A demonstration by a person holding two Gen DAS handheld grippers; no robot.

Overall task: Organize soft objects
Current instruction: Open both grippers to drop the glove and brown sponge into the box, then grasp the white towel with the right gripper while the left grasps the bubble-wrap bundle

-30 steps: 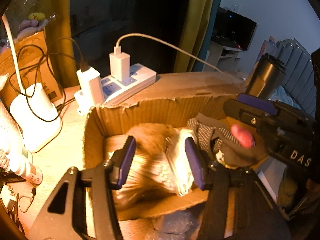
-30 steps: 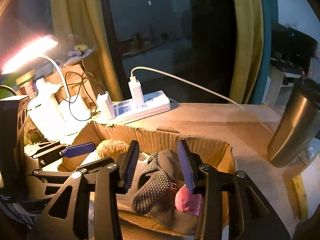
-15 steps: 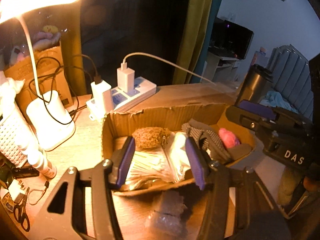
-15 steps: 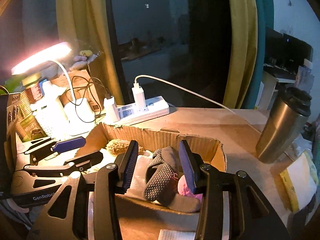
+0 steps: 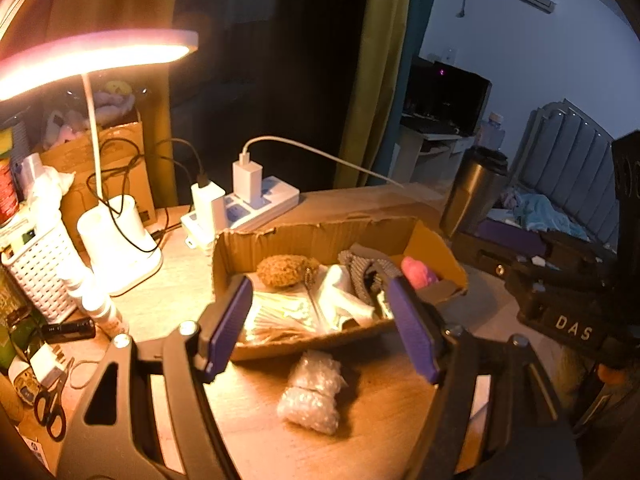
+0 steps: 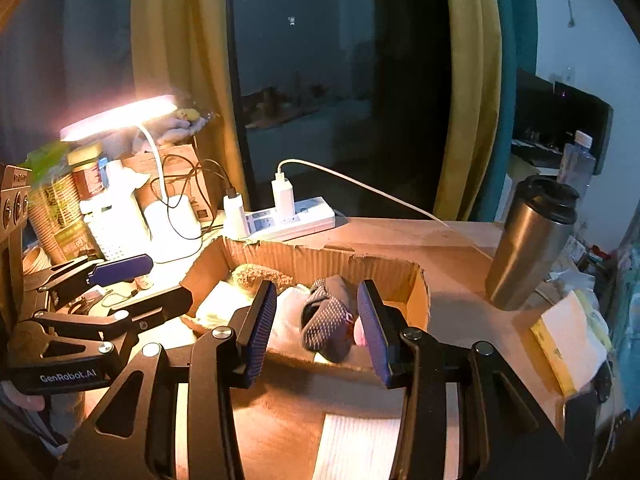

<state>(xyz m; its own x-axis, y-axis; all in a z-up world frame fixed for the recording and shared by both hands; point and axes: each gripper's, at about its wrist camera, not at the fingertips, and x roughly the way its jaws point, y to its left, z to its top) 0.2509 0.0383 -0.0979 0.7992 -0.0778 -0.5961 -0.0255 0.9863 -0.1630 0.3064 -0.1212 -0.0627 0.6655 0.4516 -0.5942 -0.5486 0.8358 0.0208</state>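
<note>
A torn cardboard box (image 5: 320, 240) (image 6: 328, 258) on the wooden desk holds a brown fuzzy ball (image 5: 286, 270), a bag of cotton swabs (image 5: 276, 316), white cloth (image 5: 340, 292), a grey dotted sock (image 5: 364, 280) (image 6: 326, 316) and a pink soft thing (image 5: 416, 272). A bubble-wrap bundle (image 5: 312, 392) lies on the desk in front of the box. My left gripper (image 5: 320, 324) is open and empty, above and in front of the box. My right gripper (image 6: 316, 326) is open and empty, in front of the sock.
A lit desk lamp (image 5: 116, 236), a white basket (image 5: 40, 264), a power strip with chargers (image 5: 244, 208) and cables stand left and behind the box. A steel tumbler (image 6: 532, 240) stands at the right. Scissors (image 5: 50, 408) lie at the left edge. White paper (image 6: 356, 444) lies near me.
Both grippers have pulled back and up from the box, empty. The box and its contents look smaller, and the bubble-wrap bundle has come into view.
</note>
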